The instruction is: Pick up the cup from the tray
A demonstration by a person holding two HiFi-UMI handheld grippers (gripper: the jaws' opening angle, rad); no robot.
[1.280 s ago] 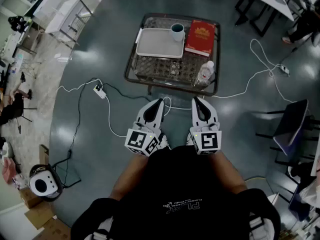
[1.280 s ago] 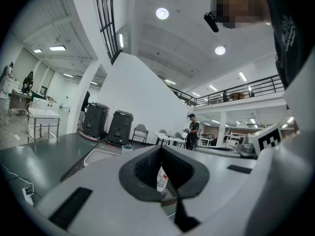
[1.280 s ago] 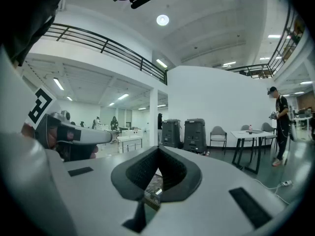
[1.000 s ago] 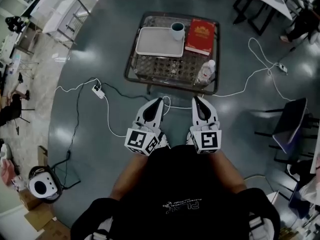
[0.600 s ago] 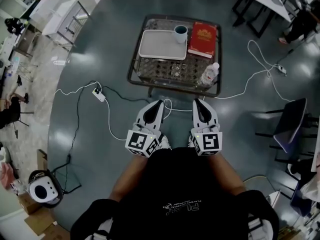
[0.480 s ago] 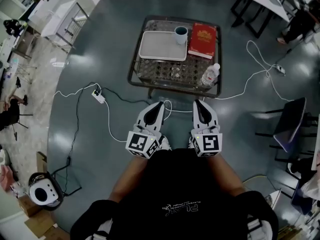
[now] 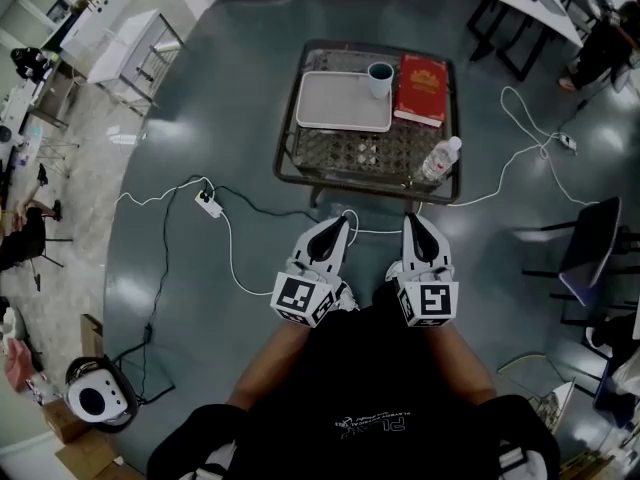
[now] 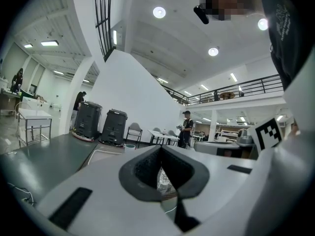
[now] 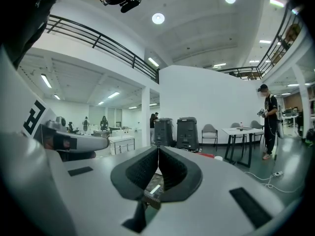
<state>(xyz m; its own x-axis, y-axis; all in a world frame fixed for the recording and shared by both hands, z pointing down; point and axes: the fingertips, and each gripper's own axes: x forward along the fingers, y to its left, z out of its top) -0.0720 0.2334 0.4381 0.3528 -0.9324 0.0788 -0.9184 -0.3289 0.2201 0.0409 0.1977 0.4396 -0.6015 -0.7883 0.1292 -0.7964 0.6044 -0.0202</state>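
Note:
A blue cup (image 7: 380, 78) stands upright at the far right corner of a white tray (image 7: 343, 102) on a low glass-topped table (image 7: 366, 150). Both grippers are held close to the person's body, well short of the table. My left gripper (image 7: 337, 226) is shut with nothing in it, its jaw tips meeting in the left gripper view (image 8: 160, 149). My right gripper (image 7: 413, 220) is shut and empty too, its pads pressed together in the right gripper view (image 9: 158, 150). The cup (image 8: 129, 146) shows small and far in the left gripper view.
A red book (image 7: 422, 76) lies right of the tray and a clear water bottle (image 7: 441, 159) lies at the table's near right corner. White cables and a power strip (image 7: 208, 203) run over the floor. A dark chair (image 7: 589, 251) stands at the right.
The head view has shifted, so the table sits a little farther right and the grippers lower in the frame. Both grippers stay shut and side by side.

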